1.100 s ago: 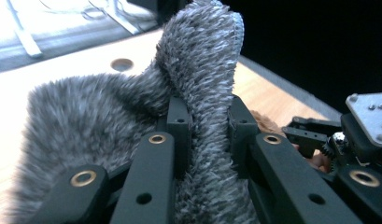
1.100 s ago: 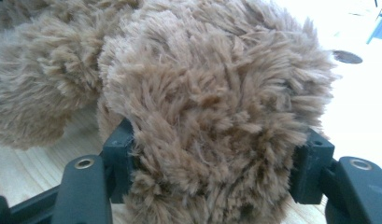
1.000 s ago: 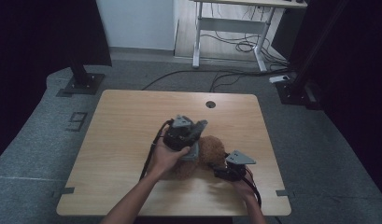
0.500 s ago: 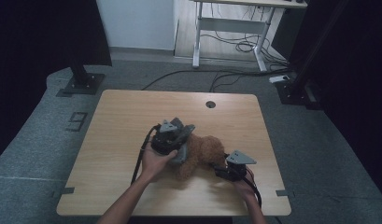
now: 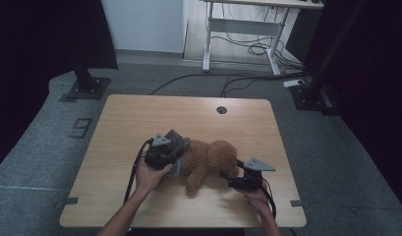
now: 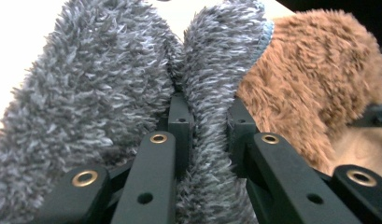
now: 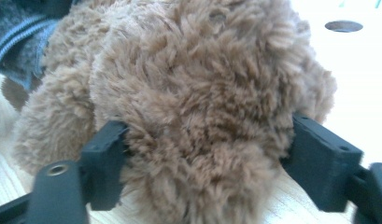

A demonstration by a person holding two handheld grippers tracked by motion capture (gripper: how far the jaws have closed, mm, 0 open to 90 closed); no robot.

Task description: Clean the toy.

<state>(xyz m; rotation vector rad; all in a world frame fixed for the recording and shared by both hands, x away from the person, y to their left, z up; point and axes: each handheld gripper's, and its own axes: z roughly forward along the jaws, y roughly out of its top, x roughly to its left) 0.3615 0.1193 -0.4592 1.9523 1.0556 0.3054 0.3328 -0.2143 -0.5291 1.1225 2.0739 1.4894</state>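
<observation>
A shaggy brown plush toy (image 5: 211, 160) lies on its side near the front middle of the pale wood-grain table (image 5: 139, 118). A fuzzy grey cloth (image 6: 212, 84) with a blue knit edge sits against its left end. The left gripper (image 5: 176, 150) is clamped tight on a fold of that cloth, its black jaws pinching the thick pile. The right gripper (image 5: 228, 178) has just been opening; its blocky black jaws straddle the toy's rounded curly head, both touching the fur.
</observation>
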